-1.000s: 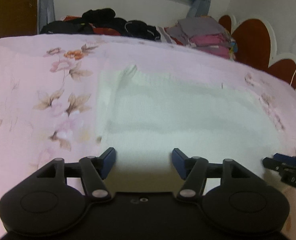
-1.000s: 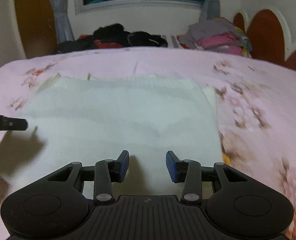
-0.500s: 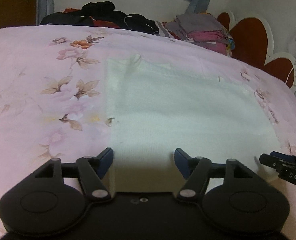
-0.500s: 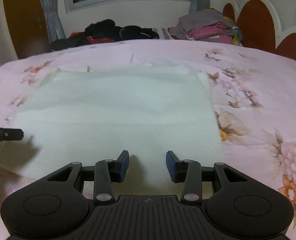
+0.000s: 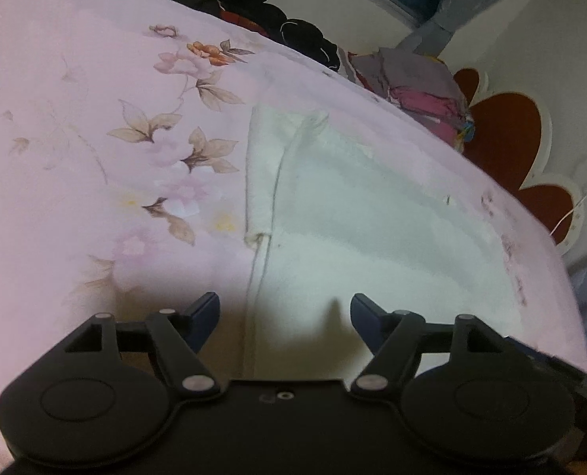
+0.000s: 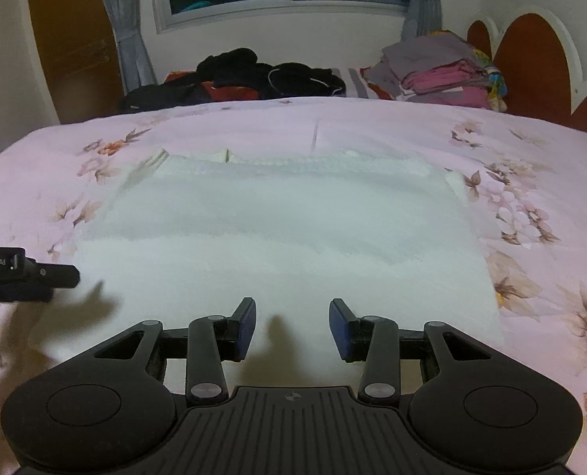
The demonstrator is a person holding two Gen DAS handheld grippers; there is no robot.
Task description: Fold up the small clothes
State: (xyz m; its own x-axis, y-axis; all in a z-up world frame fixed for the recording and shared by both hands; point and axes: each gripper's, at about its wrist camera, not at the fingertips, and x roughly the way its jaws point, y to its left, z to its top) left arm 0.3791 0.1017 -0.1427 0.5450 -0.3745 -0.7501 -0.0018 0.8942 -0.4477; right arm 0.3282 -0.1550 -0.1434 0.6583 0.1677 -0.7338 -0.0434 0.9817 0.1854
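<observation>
A white garment [image 6: 285, 229] lies flat on the pink floral bedsheet [image 6: 530, 166]; it also shows in the left wrist view [image 5: 372, 229], with its left hem running up from my fingers. My left gripper [image 5: 284, 316] is open and empty, over the garment's near left edge. My right gripper [image 6: 292, 324] is open and empty, over the garment's near edge. The left gripper's tip [image 6: 36, 273] pokes in at the left of the right wrist view.
A heap of dark clothes [image 6: 246, 75] and a stack of folded grey and pink clothes [image 6: 439, 71] sit at the far side of the bed. A red and white headboard [image 5: 507, 138] stands at the right. A window and curtains are behind.
My left gripper has swung left and tilted, so the garment's left hem now lies between its fingers. My right gripper has pulled back and risen slightly. Both stay open.
</observation>
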